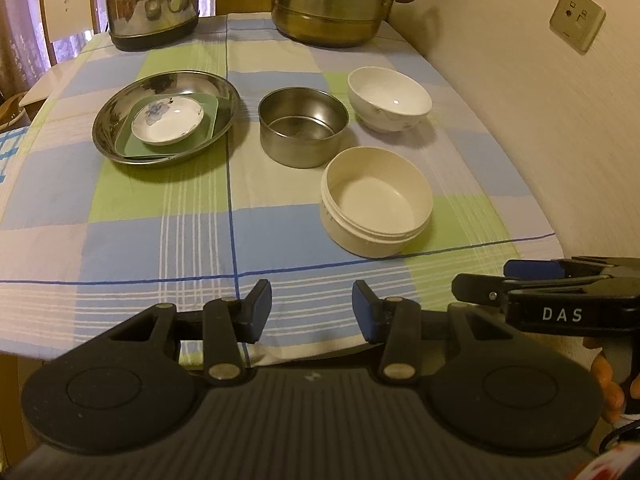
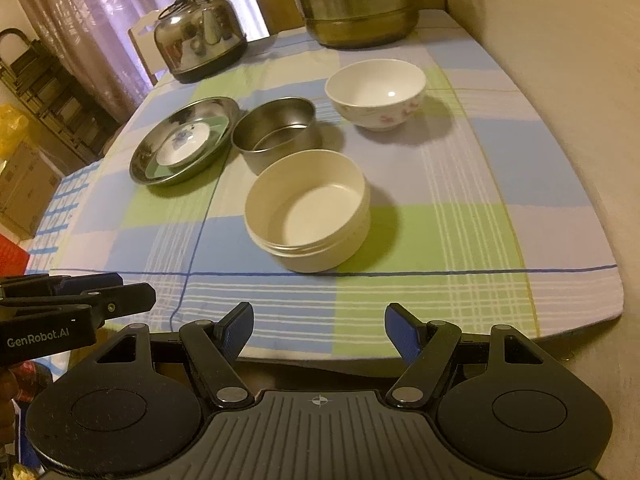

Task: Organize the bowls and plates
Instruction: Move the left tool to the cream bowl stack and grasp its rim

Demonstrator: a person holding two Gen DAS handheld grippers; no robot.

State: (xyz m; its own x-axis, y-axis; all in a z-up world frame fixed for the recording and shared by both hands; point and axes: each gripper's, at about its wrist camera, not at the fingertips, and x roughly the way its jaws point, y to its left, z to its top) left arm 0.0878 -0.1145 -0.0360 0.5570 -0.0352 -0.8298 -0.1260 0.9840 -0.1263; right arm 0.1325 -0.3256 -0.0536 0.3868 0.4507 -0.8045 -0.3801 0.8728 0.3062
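A steel plate (image 1: 120,120) (image 2: 160,152) holds a green square plate (image 1: 208,120) (image 2: 218,124) with a small white flowered saucer (image 1: 168,118) (image 2: 184,146) on top. To its right stand a steel bowl (image 1: 302,126) (image 2: 280,132), a white flowered bowl (image 1: 388,100) (image 2: 376,94) and a cream plastic bowl (image 1: 376,204) (image 2: 308,208). My left gripper (image 1: 312,308) is open and empty over the table's near edge. My right gripper (image 2: 319,334) is open and empty, also at the near edge; its tips show in the left wrist view (image 1: 516,280).
A steel kettle (image 1: 154,0) (image 2: 202,38) and a stacked steamer pot (image 1: 336,0) (image 2: 356,4) stand at the far end of the checked tablecloth (image 1: 160,220) (image 2: 460,200). A wall (image 1: 540,120) runs along the right side. A chair (image 1: 68,8) stands far left.
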